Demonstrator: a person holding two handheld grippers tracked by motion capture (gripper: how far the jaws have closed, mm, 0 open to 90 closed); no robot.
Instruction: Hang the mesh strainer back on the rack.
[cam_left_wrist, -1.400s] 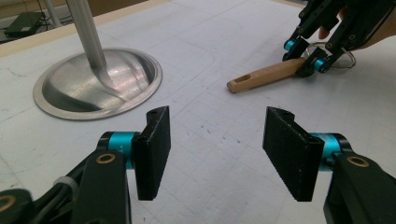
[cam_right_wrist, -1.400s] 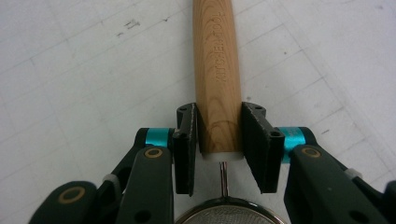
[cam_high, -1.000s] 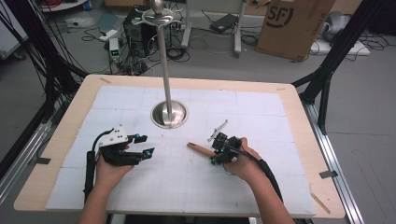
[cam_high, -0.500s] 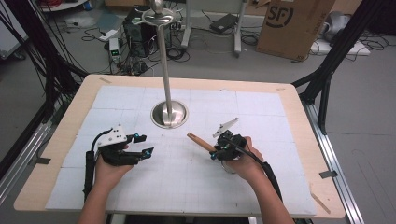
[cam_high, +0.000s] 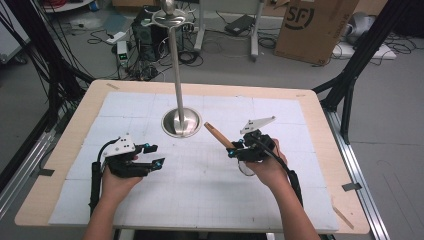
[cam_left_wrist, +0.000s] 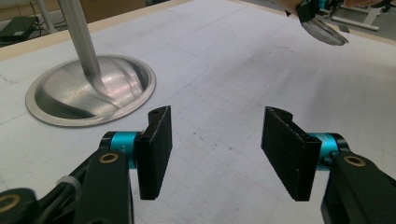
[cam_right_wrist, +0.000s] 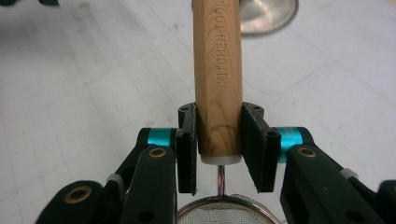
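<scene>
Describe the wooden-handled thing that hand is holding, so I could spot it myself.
Start at the tall metal stand on the white table; just to its right, the right gripper clamps a small strainer. Its round wooden handle is stamped KITCHEN TOOL, with a wire mesh bowl below the jaws: nothing else there is wooden.

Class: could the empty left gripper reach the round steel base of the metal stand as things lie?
Probably yes: the left gripper is open and nothing lies between it and the round steel base.

Overhead view, two close tool-mounted cameras
</scene>
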